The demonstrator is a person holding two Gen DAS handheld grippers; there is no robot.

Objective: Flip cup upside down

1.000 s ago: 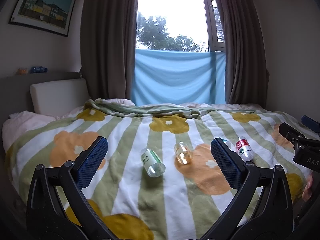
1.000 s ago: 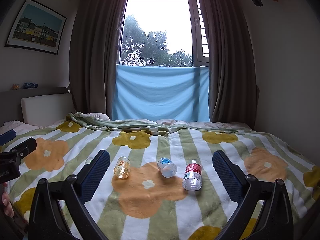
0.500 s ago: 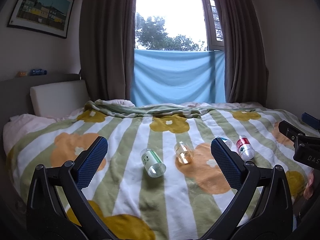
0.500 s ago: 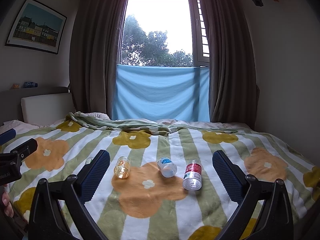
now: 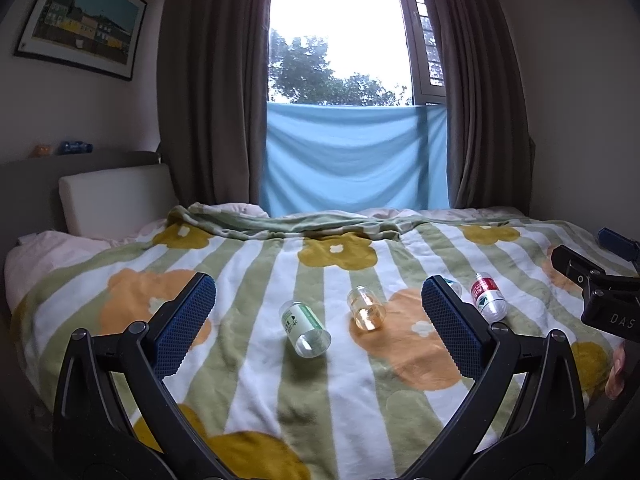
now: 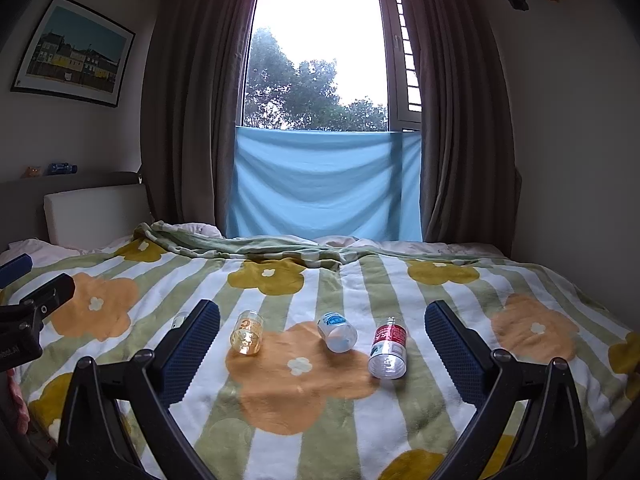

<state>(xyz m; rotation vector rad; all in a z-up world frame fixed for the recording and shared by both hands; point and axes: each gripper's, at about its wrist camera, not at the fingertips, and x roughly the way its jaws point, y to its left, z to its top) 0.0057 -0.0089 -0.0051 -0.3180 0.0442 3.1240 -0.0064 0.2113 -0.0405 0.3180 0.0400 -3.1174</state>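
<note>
Several small clear cups lie on their sides in a row on the flowered blanket (image 5: 256,360). In the left wrist view these are a green-labelled cup (image 5: 306,330), an amber cup (image 5: 366,312), a blue-labelled cup (image 5: 455,286) half hidden behind my right finger, and a red-labelled cup (image 5: 488,300). My left gripper (image 5: 317,284) hovers open in front of the green and amber cups, touching nothing. The right wrist view shows the amber cup (image 6: 248,334), blue-labelled cup (image 6: 338,332) and red-labelled cup (image 6: 388,348) between the fingers of my open, empty right gripper (image 6: 322,308).
The bed fills the lower half of both views, with a bunched blanket fold (image 5: 304,226) at the far edge. A white headboard cushion (image 5: 116,196) and pillows are at left. Curtains and a blue sheet (image 6: 324,184) cover the window behind. A hand (image 5: 616,368) shows at the right edge.
The left wrist view has drifted slightly; the cups have not moved on the blanket. Both grippers stay open and the right view is the same.
</note>
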